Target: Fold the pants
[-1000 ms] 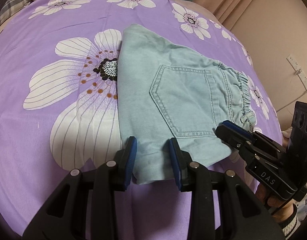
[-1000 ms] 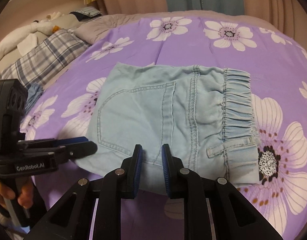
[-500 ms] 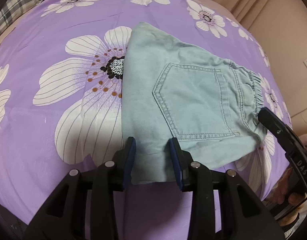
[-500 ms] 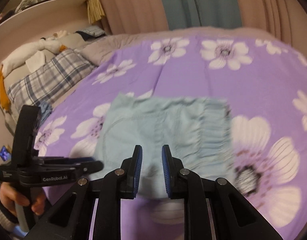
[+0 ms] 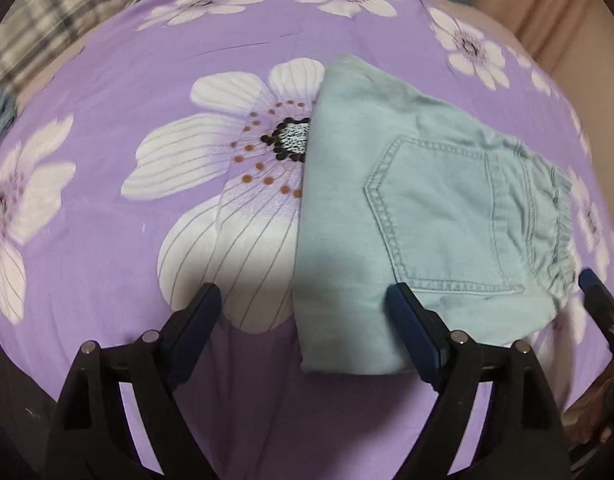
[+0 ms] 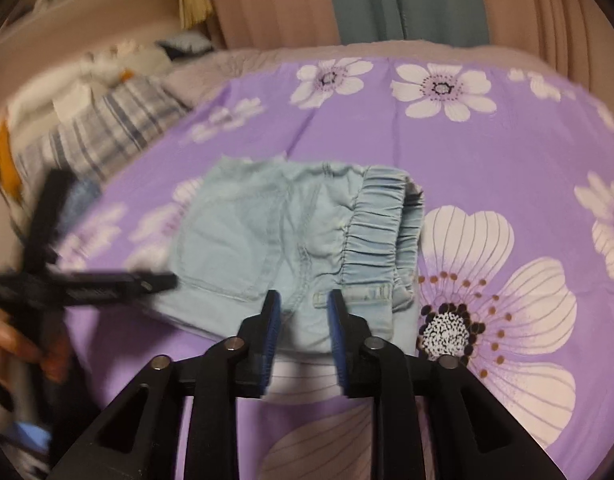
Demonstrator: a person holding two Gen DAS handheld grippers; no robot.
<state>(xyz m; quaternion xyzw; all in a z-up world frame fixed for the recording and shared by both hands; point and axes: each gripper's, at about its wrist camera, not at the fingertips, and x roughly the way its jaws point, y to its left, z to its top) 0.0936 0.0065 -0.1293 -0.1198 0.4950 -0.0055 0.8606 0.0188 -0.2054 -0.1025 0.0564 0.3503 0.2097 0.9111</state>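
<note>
The light blue denim pants (image 5: pixel 419 216) lie folded into a compact rectangle on the purple flowered bedspread (image 5: pixel 147 80), back pocket up, elastic waistband to the right. My left gripper (image 5: pixel 303 300) is wide open and empty, just above the near edge of the fold. In the right wrist view the pants (image 6: pixel 283 240) lie ahead with the gathered waistband (image 6: pixel 379 232) on the right. My right gripper (image 6: pixel 303 304) is open with a narrow gap and empty, hovering short of the near edge. The left gripper also shows at the left of the right wrist view (image 6: pixel 155 280).
A plaid pillow (image 6: pixel 107 128) and piled bedding (image 6: pixel 119 60) lie at the bed's far left. Curtains (image 6: pixel 387 0) hang behind the bed. The right gripper's tip (image 5: pixel 595 292) shows at the right edge of the left wrist view.
My left gripper has opened wide and drawn back and left from the pants. My right gripper has lifted and pulled back, its gap slightly wider. The pants stay folded on the bed.
</note>
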